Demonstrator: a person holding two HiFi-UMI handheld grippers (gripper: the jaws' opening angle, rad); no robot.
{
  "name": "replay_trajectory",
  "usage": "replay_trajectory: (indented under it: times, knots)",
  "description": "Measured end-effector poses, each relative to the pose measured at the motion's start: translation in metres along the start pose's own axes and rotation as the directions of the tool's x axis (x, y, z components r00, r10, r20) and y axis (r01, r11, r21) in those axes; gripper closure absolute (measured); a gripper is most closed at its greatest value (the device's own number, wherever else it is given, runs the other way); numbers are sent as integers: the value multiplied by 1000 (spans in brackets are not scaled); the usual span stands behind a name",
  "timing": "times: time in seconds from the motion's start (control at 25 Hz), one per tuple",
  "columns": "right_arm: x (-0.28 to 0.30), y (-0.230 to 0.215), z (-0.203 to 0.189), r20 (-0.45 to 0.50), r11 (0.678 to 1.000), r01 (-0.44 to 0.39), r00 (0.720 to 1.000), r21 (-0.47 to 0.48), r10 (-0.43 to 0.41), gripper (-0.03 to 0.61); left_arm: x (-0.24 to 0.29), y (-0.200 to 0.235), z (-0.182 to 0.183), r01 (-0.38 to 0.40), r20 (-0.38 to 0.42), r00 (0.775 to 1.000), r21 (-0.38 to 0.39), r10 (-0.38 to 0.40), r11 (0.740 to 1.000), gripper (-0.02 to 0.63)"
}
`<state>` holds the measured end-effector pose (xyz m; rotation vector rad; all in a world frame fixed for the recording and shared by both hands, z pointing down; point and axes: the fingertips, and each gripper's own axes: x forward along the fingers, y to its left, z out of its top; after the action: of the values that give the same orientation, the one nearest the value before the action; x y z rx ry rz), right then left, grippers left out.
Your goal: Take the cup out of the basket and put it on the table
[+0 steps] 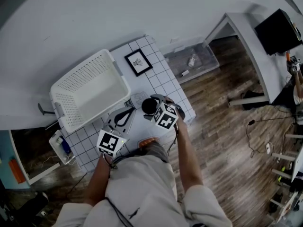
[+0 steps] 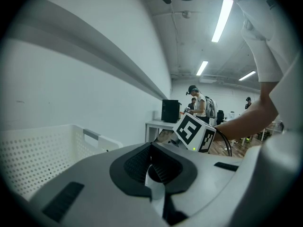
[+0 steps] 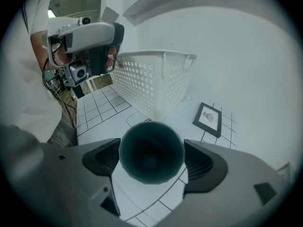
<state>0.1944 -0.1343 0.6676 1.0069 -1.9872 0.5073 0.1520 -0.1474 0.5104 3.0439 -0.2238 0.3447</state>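
A dark teal cup (image 1: 149, 106) (image 3: 151, 150) stands open-end up between the jaws of my right gripper (image 1: 152, 109) (image 3: 151, 161), which is shut on it over the white tiled table (image 1: 161, 77) (image 3: 99, 105). Whether its base touches the tiles is hidden. The white perforated basket (image 1: 90, 86) (image 3: 151, 79) (image 2: 42, 155) sits empty to the left of the cup. My left gripper (image 1: 127, 113) (image 2: 151, 148) hovers beside the basket's near corner, its pads together and holding nothing.
A small black-framed picture (image 1: 138, 62) (image 3: 208, 118) lies flat behind the cup. The table's right edge drops to a wooden floor with a clear plastic box (image 1: 191, 60). A white desk with a black monitor (image 1: 279, 30) stands far right. People (image 2: 196, 103) stand in the background.
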Motion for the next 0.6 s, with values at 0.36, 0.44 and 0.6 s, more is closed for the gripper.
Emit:
replay_trajectory:
  times: [0.36,0.44,0.6]
  knots:
    - [-19,1,-2,14,1000,14,1000,13,-15,178,0,-1,3,-2,-7,1000,11,2,1000,606]
    - [-30,2,-4,40,999,26,999,41,-28,178,0,0,3,-2,-1,1000,7,2,1000,606]
    - [-64,2,6,164,991,73,982,113,-92,181,-2,2,4,-4,8,1000,1,4,1000,606]
